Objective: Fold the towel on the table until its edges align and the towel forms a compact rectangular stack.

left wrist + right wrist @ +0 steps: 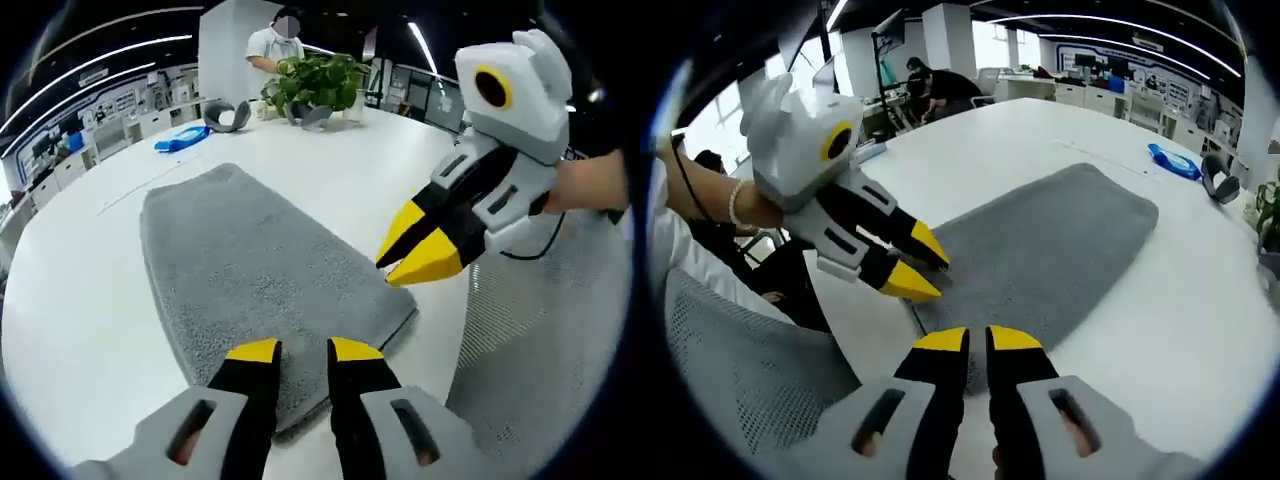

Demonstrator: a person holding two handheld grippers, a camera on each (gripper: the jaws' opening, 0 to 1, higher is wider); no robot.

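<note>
A grey towel [250, 280] lies spread flat on a white table [80, 300], one long rectangle reaching away from the near edge toward the middle of the tabletop. In the right gripper view the same towel [1040, 250] runs from just ahead of the jaws out toward the far right, its surface smooth and unfolded.

The left gripper [303, 350] sits at the towel's near short edge, its black jaws with yellow tips a narrow gap apart and nothing between them; the tips hang over the towel's border. The right gripper [412, 255] comes in from the right of the left gripper view, yellow tips angled down at the towel's near corner, jaws slightly parted. Whether those tips actually touch the cloth is hard to tell from this angle. In the right gripper view, the right gripper [977, 340] shows a slim gap between its jaws and holds nothing, while the left gripper [915, 262] points its tips at the towel's near edge.

Farther off on the table stand a leafy green plant [315, 85] and a blue packet [182, 141] (well apart from the towel). A grey mesh chair back [750, 370] sits at the table's near side. A person [275, 45] stands beyond the plant.
</note>
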